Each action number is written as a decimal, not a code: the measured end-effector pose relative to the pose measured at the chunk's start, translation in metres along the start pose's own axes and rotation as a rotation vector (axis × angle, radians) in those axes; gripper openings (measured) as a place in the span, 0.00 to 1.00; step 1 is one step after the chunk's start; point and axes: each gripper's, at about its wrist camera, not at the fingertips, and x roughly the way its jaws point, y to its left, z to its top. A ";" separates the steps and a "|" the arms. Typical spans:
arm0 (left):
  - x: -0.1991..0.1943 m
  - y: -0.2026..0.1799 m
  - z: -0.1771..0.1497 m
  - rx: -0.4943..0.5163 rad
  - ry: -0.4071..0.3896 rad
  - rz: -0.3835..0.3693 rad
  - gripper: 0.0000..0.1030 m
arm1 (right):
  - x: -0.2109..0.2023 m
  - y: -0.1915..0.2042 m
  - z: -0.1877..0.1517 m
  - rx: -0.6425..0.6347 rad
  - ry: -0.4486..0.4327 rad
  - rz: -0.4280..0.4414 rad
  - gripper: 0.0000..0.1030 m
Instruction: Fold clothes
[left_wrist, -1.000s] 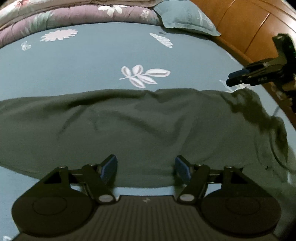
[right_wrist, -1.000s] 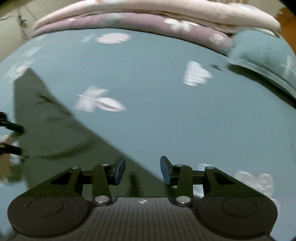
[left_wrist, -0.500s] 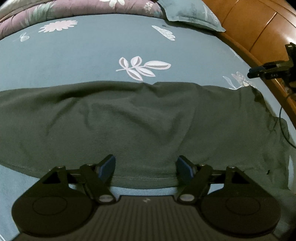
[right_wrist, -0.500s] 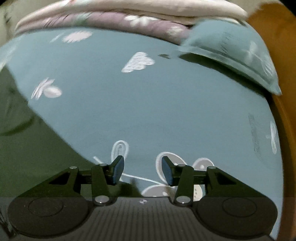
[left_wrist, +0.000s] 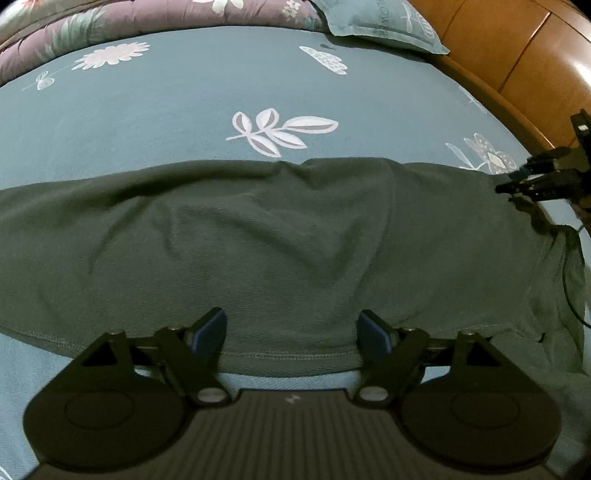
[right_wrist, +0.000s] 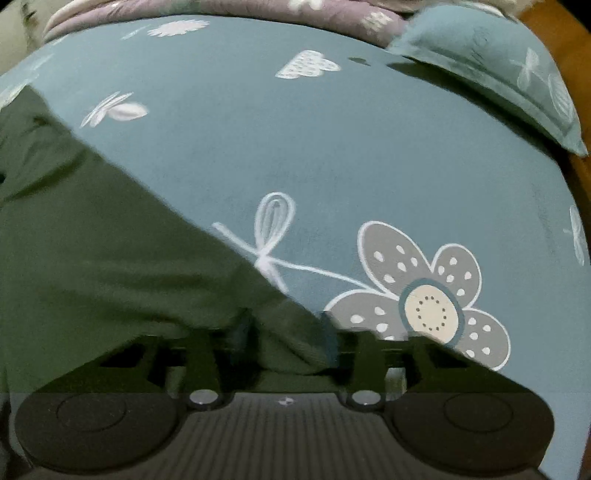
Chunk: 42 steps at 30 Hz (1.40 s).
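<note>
Left wrist: left claw (left_wrist: 293, 334) spread wide astride shirt (left_wrist: 280, 243) hem; right claw (right_wrist: 284, 341) likewise parted around corner, ready for pinching.

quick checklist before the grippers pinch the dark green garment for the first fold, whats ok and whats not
1. Dark green garment spread on the bed sheet: ok, a few shallow wrinkles.
2. Left hand-held gripper open, straddling the near hem: ok.
3. Hem actually between the left fingers: cannot tell, cloth may only lie underneath.
4. Right hand-held gripper at the garment's corner: ok, cloth bunches between its jaws.
5. Right gripper closed on the cloth: cannot tell, blurred and shadowed.
6. Fold path toward the pillow free: ok, only printed sheet there.
</note>
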 end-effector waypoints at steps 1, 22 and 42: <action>-0.001 -0.001 0.001 0.000 0.001 0.003 0.76 | -0.002 0.006 -0.001 -0.031 0.004 -0.016 0.09; -0.001 -0.002 0.000 0.010 -0.012 -0.010 0.76 | 0.028 0.043 0.090 -0.224 -0.041 0.258 0.41; -0.022 -0.006 0.023 0.032 -0.127 -0.021 0.76 | 0.028 0.067 0.095 -0.221 -0.094 0.154 0.04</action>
